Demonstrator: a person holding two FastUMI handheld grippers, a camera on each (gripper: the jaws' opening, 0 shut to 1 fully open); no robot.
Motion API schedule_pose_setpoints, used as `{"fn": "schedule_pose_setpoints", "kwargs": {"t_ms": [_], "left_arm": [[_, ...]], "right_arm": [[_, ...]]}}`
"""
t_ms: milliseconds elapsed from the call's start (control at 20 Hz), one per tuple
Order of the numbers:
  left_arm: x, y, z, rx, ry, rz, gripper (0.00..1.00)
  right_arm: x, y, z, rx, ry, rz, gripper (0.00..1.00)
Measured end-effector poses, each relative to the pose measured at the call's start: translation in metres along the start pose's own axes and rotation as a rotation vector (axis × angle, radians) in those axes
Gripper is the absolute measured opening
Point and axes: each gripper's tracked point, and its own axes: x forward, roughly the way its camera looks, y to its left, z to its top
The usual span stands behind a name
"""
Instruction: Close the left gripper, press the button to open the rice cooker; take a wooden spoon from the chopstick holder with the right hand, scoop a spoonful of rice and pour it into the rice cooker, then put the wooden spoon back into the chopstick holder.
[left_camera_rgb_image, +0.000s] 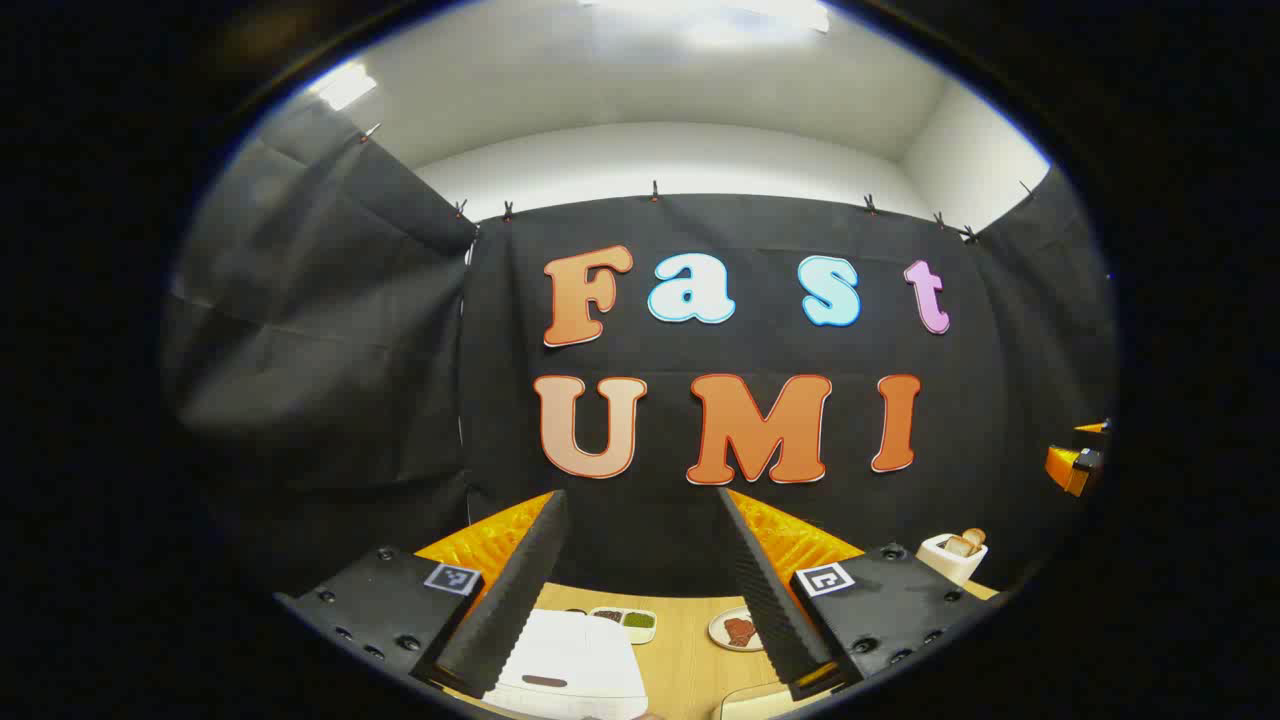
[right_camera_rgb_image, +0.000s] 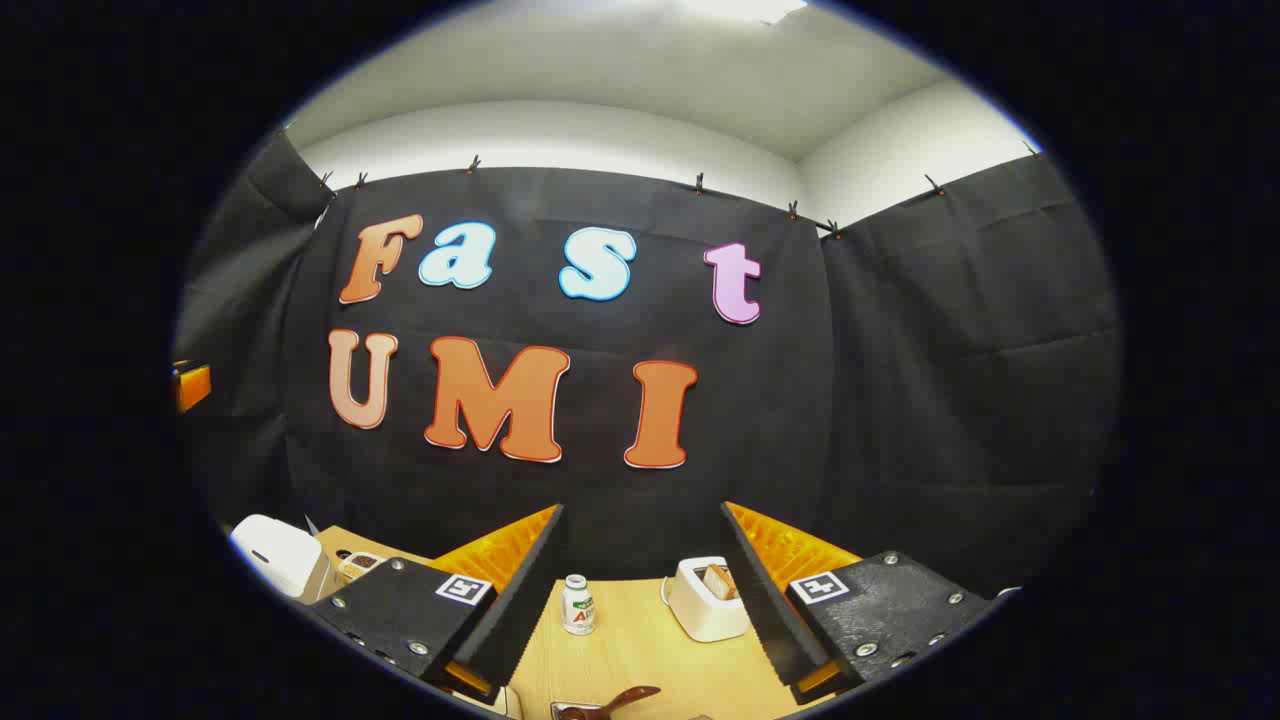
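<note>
In the left gripper view the white rice cooker (left_camera_rgb_image: 570, 655) sits on the wooden table (left_camera_rgb_image: 690, 650) with its lid down, below and between my fingers. My left gripper (left_camera_rgb_image: 640, 500) hangs open above it, holding nothing. In the right gripper view my right gripper (right_camera_rgb_image: 643, 510) is also open and holds nothing. A dark wooden spoon (right_camera_rgb_image: 612, 701) pokes up at the bottom edge, below the gap between the fingers; what it stands in is cut off. The rice cooker (right_camera_rgb_image: 275, 555) shows far left in this view.
A divided dish (left_camera_rgb_image: 625, 620) and a plate of brown food (left_camera_rgb_image: 738, 630) lie behind the cooker. A white toaster with bread (right_camera_rgb_image: 705, 598) and a small bottle (right_camera_rgb_image: 577, 605) stand on the table (right_camera_rgb_image: 640, 650) ahead of the right gripper. The booth's cloth wall closes the back.
</note>
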Motion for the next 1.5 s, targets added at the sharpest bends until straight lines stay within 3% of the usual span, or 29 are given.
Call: {"fn": "schedule_pose_setpoints", "kwargs": {"t_ms": [250, 650, 1200, 1500], "left_arm": [[-0.010, -0.002, 0.025, 0.024, -0.036, 0.011, 1.00], [-0.012, -0.001, 0.005, 0.017, 0.049, 0.019, 0.99], [-0.019, -0.009, 0.002, 0.033, 0.067, -0.013, 1.00], [-0.019, 0.012, 0.002, 0.034, 0.065, 0.020, 1.00]], "right_arm": [[0.004, -0.006, 0.004, 0.020, 0.000, 0.027, 0.93], [-0.001, -0.018, -0.001, 0.012, 0.004, 0.023, 0.94], [-0.012, 0.000, 0.022, 0.011, -0.039, 0.067, 0.93], [-0.010, 0.005, 0.012, 0.000, -0.015, 0.079, 0.94]]}}
